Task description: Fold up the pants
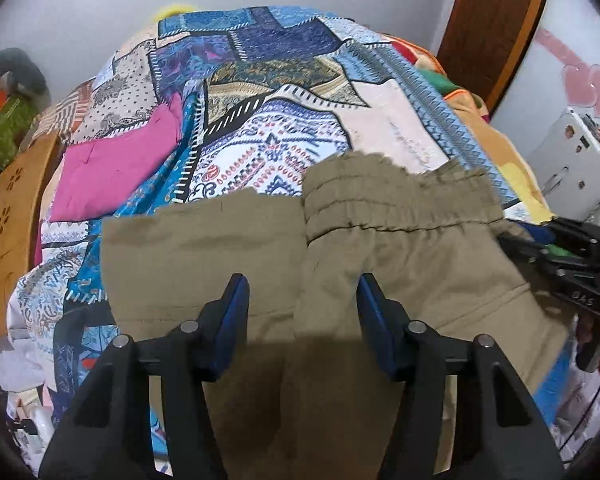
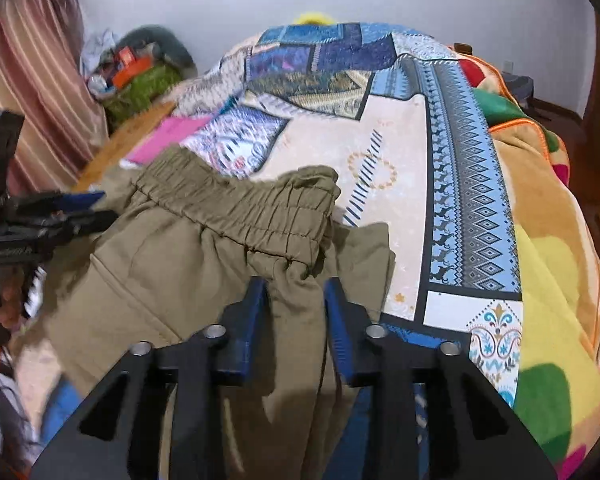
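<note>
Olive-khaki pants (image 1: 380,248) lie on the patchwork bed cover, elastic waistband (image 1: 400,204) away from me, a leg hem folded up beside it at the left (image 1: 204,240). My left gripper (image 1: 302,286) is open, its blue fingers straddling the cloth below the waistband. The pants also show in the right wrist view (image 2: 204,264), with the waistband (image 2: 252,204) bunched. My right gripper (image 2: 296,288) is open, with a fold of pants cloth running between its blue fingers (image 2: 256,300). The left gripper shows at the left edge of the right wrist view (image 2: 60,216).
The patchwork cover (image 1: 260,92) spans the bed. A pink cloth (image 1: 112,176) lies at the left. A colourful blanket (image 2: 548,260) lies along the right side. A wooden board (image 1: 8,232) and clutter (image 2: 140,76) stand at the left. A white device (image 1: 568,160) stands at the right.
</note>
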Tool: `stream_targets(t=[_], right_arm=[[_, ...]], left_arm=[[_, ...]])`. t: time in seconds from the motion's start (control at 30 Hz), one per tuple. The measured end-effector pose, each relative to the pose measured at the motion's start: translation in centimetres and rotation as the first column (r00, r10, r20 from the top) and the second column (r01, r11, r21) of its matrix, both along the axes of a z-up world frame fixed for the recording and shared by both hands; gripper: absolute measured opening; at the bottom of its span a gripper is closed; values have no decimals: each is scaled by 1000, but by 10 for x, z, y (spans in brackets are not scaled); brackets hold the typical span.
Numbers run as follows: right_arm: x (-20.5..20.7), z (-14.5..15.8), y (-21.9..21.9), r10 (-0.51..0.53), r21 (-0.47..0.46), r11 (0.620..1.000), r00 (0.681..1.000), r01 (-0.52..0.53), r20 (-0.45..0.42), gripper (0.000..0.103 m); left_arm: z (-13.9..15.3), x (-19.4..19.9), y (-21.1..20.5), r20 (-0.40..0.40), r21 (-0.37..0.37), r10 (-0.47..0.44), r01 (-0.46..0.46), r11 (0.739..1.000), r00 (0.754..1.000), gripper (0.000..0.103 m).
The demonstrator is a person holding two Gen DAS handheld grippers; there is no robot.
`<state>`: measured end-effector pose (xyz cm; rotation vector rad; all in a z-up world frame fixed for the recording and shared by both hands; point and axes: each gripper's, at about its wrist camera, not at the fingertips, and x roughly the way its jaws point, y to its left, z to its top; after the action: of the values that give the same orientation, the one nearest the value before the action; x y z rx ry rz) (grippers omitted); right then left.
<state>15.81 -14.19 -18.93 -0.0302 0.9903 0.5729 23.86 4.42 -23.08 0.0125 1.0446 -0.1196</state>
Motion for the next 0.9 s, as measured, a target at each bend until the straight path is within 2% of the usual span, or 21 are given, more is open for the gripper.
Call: stream_targets(t=[0.17,0.3,0.47,0.5,0.53,0.57,0.63,0.77,0.9], right_arm=[[-3,-4,-3,3,-41,999,999,-1,43,23],[-3,-1,-4,7,-59,998,999,-4,40,23],[-7,16,-17,-6,-50,999,1000,7,22,26],[-8,19,-21,-15,-49,999,1000,16,20,27],[-10,22,-25,-27,-41,999,1000,28,13,37],[-12,24,-29,-38,-29,999,999,38,4,52],[-16,27,-36,-64,5,998,998,64,-1,63],[-22,21,-34,-71,3,997,997,71,-23,64],[-22,-2,-31,-82,14,996,992,83,-92,64]], left_arm=[[-4,-2,0,23,48,-4,3,999,1000,59],[8,-8,15,11,12,19,-19,1000,1000,59],[31,-32,48,58,7,74,-74,997,996,64],[33,-36,55,60,22,90,-91,996,994,65],[33,-39,60,60,42,103,-105,994,993,69],[32,-42,65,60,62,119,-122,991,991,71],[28,-45,73,47,54,137,-139,989,989,74],[9,-49,76,-15,1,138,-138,990,990,74],[-15,-46,71,-69,-47,127,-130,990,989,75]])
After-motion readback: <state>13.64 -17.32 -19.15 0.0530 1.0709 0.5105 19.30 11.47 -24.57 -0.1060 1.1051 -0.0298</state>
